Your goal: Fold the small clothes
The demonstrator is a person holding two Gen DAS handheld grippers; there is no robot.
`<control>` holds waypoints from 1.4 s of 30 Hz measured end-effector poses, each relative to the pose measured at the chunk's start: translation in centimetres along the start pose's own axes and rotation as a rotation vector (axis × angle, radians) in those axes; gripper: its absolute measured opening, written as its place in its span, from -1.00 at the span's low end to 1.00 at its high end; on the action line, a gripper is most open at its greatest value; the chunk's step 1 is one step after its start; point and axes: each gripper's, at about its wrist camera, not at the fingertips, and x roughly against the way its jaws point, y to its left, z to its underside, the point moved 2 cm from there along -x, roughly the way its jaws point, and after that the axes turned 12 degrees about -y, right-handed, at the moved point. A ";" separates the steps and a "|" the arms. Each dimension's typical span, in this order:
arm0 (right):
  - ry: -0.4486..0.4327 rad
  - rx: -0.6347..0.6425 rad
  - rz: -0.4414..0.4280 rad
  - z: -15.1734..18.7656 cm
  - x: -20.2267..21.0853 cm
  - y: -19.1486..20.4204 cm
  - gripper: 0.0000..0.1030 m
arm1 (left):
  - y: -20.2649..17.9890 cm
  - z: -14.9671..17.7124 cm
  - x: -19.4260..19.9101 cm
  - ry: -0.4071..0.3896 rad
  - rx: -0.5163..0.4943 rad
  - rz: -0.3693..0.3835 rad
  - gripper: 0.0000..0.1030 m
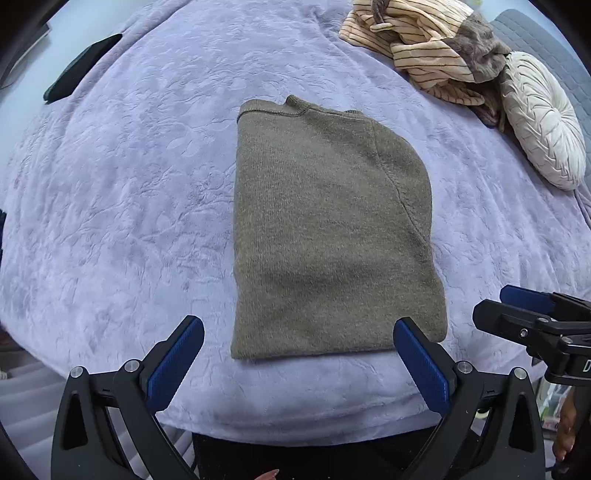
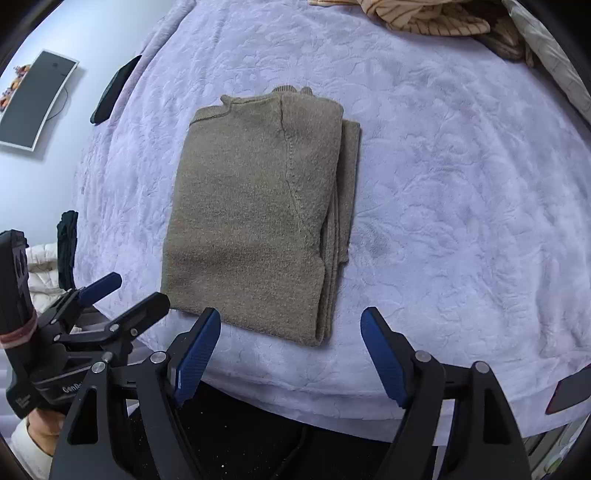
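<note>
The sweater (image 1: pixel 328 229) lies flat on the bed (image 1: pixel 129 184), folded lengthwise into a narrow panel, hem edge nearest both grippers, presumably staged for a crosswise fold. The left gripper (image 1: pixel 298 350) and right gripper (image 2: pixel 290 345) hover at that hem, jaws spread wide, holding nothing. Only the right wrist view exposes stacked layers along the sweater's right edge; the left wrist view shows a round cushion (image 1: pixel 543 118) beyond it.

lavender embossed bedspread (image 1: pixel 129 192), pale wall (image 2: pixel 92 33), round pleated cream cushion (image 1: pixel 543 122), dark wall panel (image 2: pixel 33 99)
</note>
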 end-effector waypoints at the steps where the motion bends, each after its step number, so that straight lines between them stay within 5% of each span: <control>1: -0.001 0.006 0.004 0.0 0.1 0.0 0.66 | -0.1 0.2 0.1 -0.003 0.007 -0.007 1.00; 4: -0.011 0.020 0.017 0.0 0.6 -0.2 1.00 | -0.4 0.7 0.7 -0.005 0.030 -0.031 1.00; 25: -0.113 -0.029 0.219 0.7 2.1 3.6 0.99 | 2.9 -2.1 2.8 -0.038 -0.123 -0.057 1.00; 42: -0.134 -0.029 0.274 -0.4 3.5 5.8 0.99 | 4.5 -3.9 4.1 -0.082 -0.046 -0.055 1.00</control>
